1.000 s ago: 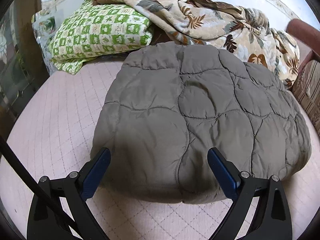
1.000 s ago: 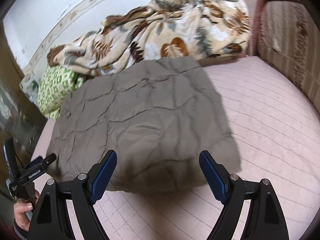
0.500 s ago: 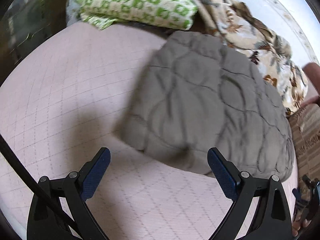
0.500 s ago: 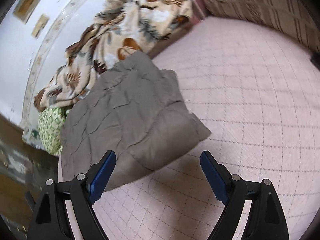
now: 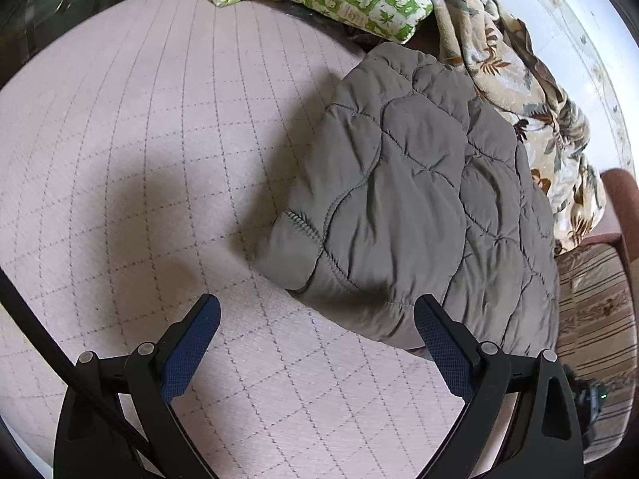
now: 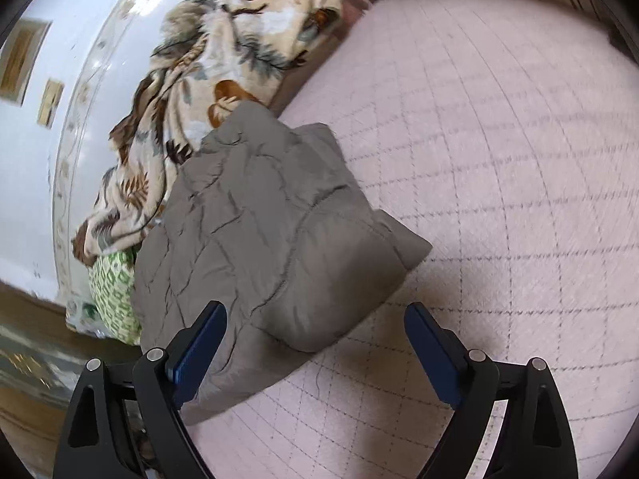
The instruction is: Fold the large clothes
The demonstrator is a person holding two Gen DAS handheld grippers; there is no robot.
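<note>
Both grippers, left (image 5: 315,341) and right (image 6: 315,343), hold nothing; right jaws are opening. I'd pinch the jacket's (image 5: 419,207) near corners together, evenly.

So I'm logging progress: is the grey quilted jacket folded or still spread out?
Folded. The grey quilted jacket lies as a compact, thick bundle with doubled edges on the pink bed cover; no sleeves stick out.

Soft cloth all over, matt throughout.
Grey quilted jacket (image 5: 419,207) looks puffy and stitched; pink mattress cover (image 5: 159,159) woven, grid-stitched; leaf-print blanket (image 6: 207,92) fleecy; gripper pads (image 5: 191,347) textured blue rubber.
</note>
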